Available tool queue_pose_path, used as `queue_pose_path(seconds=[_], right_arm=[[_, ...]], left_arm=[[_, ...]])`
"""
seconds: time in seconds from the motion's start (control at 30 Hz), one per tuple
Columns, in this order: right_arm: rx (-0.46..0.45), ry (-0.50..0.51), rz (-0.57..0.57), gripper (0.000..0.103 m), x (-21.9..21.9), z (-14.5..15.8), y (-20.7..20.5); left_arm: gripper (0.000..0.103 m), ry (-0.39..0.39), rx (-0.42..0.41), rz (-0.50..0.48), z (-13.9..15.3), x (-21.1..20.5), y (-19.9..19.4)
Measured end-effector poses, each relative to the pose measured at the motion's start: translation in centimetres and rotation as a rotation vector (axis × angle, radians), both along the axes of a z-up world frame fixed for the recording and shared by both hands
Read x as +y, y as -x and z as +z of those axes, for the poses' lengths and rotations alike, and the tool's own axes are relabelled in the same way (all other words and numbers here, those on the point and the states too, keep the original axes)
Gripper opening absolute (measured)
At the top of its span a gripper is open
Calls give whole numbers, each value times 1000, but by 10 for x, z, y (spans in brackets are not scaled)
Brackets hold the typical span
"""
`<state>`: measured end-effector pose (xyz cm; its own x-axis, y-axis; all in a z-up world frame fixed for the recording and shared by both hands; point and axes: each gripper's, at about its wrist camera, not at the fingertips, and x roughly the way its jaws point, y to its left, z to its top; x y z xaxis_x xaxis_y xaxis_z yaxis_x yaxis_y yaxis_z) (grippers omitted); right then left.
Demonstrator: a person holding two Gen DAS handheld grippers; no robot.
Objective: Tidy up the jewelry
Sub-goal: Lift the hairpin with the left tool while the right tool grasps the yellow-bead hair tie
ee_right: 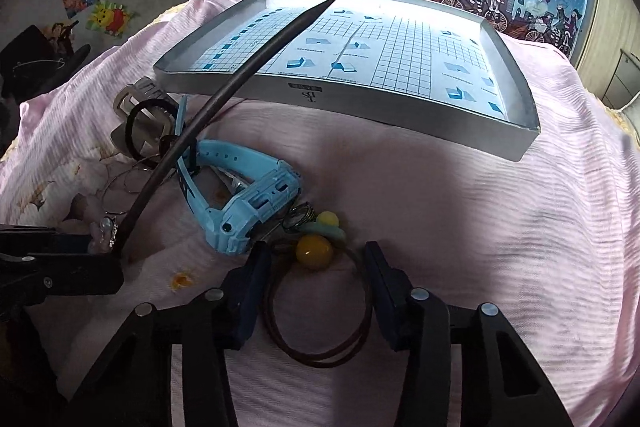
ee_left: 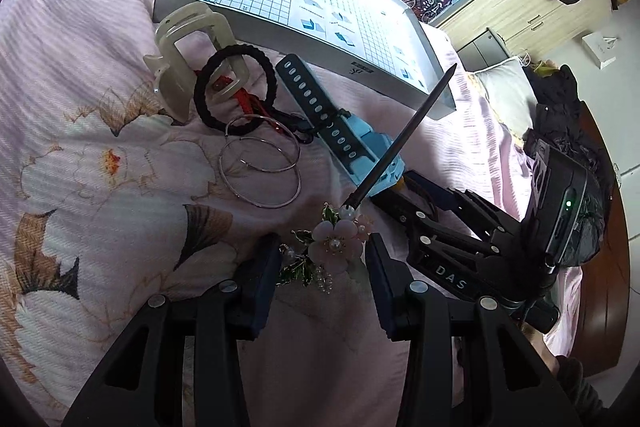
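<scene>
- Left wrist view: the left claw has its two fingers apart, with the flower hairpin lying between them on the pink bed cover. I cannot tell if the fingers touch it.
- The hairpin's dark stick points up and away from the claw, tilted over the blue watch.
- Past the claw to the left lie two silver hoops, a black hair tie and a pale hair clip.
- Far ahead sits the grey tray with grid paper inside.
- Right wrist view: the right claw is wide open too, holding nothing.
- A brown hair band with a yellow ball lies between its fingers on the bed.
- The blue watch is just ahead to the left, the tray farther ahead.
</scene>
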<state>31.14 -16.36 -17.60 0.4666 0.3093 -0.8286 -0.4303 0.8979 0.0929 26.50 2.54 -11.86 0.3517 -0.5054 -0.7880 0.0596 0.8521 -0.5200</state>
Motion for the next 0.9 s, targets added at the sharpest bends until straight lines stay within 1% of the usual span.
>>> queue_pose_path(seconds=[0.07,0.1,0.17,0.23,0.33,0.47,0.6,0.73,0.83,0.9], right_arm=[[0,-12,14,30,0,0,2],[1,-15,15,29,1,0,3],[9,-33,11,21,-1,1,4],[16,-45,2,17,-4,3,6],[15,-52,-7,17,-7,6,9],[-2,-43,-13,17,-8,11,16],[-27,-66,-52,17,-17,24,21],[-62,-117,-111,17,-30,41,27],[-86,-182,-143,17,-42,54,32],[-99,-221,-158,17,-50,63,34]], left_arm=[[37,-11,-12,-9,0,-5,-1],[37,-14,-16,-12,1,-7,-1],[37,-12,-23,-16,1,-7,0],[37,7,-25,-14,1,-3,3],[37,49,-30,-11,2,2,4],[37,66,-35,-15,5,7,10],[37,74,-65,-40,12,3,17],[37,102,-108,-58,20,0,22],[37,140,-147,-50,28,3,23],[37,148,-166,-41,32,5,23]])
